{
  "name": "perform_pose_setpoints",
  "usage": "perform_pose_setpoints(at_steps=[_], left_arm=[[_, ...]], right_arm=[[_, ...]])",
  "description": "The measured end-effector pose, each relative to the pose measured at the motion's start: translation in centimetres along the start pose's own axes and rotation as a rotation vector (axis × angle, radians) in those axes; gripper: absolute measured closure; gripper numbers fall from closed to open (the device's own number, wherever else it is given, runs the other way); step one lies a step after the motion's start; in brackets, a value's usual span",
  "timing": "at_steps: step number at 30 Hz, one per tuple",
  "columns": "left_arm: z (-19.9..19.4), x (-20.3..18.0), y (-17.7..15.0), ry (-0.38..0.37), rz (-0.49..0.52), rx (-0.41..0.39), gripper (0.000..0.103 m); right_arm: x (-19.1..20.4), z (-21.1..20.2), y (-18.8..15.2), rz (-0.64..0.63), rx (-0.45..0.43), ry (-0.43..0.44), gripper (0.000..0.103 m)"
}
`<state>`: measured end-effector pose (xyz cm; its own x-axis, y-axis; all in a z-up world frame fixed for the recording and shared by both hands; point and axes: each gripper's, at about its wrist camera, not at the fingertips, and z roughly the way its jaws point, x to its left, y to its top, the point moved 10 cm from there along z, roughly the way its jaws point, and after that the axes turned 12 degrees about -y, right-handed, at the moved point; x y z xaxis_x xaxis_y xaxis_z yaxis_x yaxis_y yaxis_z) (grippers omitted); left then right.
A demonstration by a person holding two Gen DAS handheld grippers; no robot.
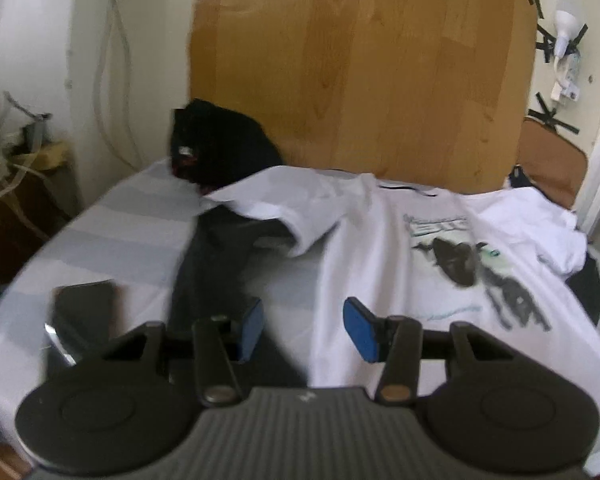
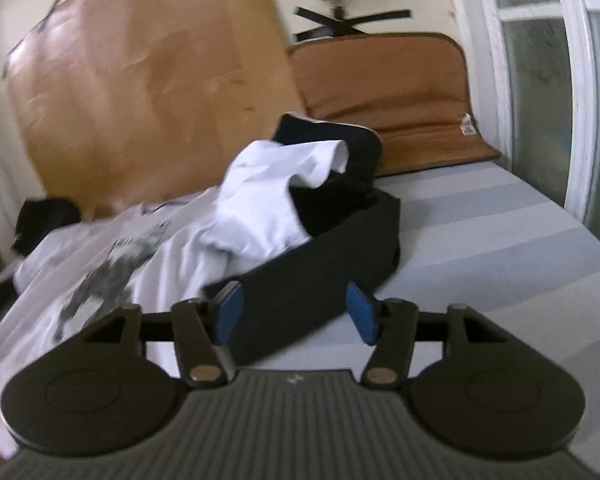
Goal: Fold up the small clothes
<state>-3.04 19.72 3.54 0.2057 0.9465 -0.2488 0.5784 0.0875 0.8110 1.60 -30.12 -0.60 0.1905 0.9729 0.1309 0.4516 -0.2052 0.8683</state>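
A white T-shirt [image 1: 384, 240] with a dark printed picture lies spread on the striped bedsheet [image 1: 112, 232], one sleeve folded across a dark garment [image 1: 208, 256]. My left gripper [image 1: 303, 330] hovers over the shirt's near edge, open, with nothing between its blue pads. In the right wrist view the same white T-shirt [image 2: 172, 248] is bunched over a black garment [image 2: 320, 276]. My right gripper [image 2: 295, 314] stands open above that black cloth, and the pads do not press on it.
A black bundle [image 1: 216, 148] sits at the far left of the bed. A dark phone [image 1: 84, 308] lies on the sheet near the left gripper. A wooden board [image 1: 360, 68] leans on the wall behind, beside a brown cushion [image 2: 384, 84]. Striped sheet [image 2: 500, 240] stretches to the right.
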Motion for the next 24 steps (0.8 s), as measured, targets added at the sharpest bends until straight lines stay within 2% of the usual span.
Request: perform_pose_setpoints(at_steps=[2,6,8,10,12,13,14,15,16,17,18,20,24], left_arm=[[1.9,-1.1,0.6,-0.032,0.008,0.004,0.056],[7.2,-3.5,1.1,-0.072,0.033,0.053,0.054],[9.2,-4.8,1.4,-0.097,0.05,0.075,0.054],[11.0,-6.2,1.7,-0.109,0.078,0.098,0.054],[12.3,-7.0,1.8,-0.109,0.105,0.114,0.054],[12.9,-7.4,1.8,-0.109,0.115,0.123,0.054],[13.6,-7.8,1.9,-0.11,0.123,0.132,0.054],[14.3,-8.1,1.9,-0.11,0.13,0.14,0.054],[15.0,-8.3,1.9,-0.108,0.137,0.149,0.054],[15.4,-8.4,1.9,-0.105,0.14,0.155,0.054],[15.9,-8.4,1.9,-0.102,0.146,0.159,0.054],[16.8,-8.3,2.0,-0.09,0.157,0.161,0.054],[18.4,-7.3,1.8,-0.074,0.146,0.174,0.052]], right_arm=[[-0.5,1.6,0.4,0.043,0.018,-0.028,0.035],[-0.3,4.3,-0.1,0.105,0.079,-0.01,0.035],[1.1,4.7,-0.6,0.065,0.088,0.023,0.033],[2.8,4.7,-1.3,-0.023,0.082,0.046,0.026],[4.6,4.5,-2.4,-0.133,0.077,0.07,0.028],[5.1,4.8,-3.1,-0.185,0.092,0.074,0.035],[5.4,4.7,-3.5,-0.236,0.057,0.049,0.047],[5.4,4.8,-3.6,-0.279,0.031,0.02,0.073],[5.1,4.8,-3.3,-0.261,0.041,0.044,0.098],[4.1,5.1,-2.7,-0.21,0.069,0.042,0.1],[2.4,5.1,-1.4,-0.165,0.044,0.01,0.1],[-2.2,4.7,2.4,-0.07,-0.04,-0.103,0.1],[-11.8,1.1,11.4,0.23,-0.212,-0.213,0.1]])
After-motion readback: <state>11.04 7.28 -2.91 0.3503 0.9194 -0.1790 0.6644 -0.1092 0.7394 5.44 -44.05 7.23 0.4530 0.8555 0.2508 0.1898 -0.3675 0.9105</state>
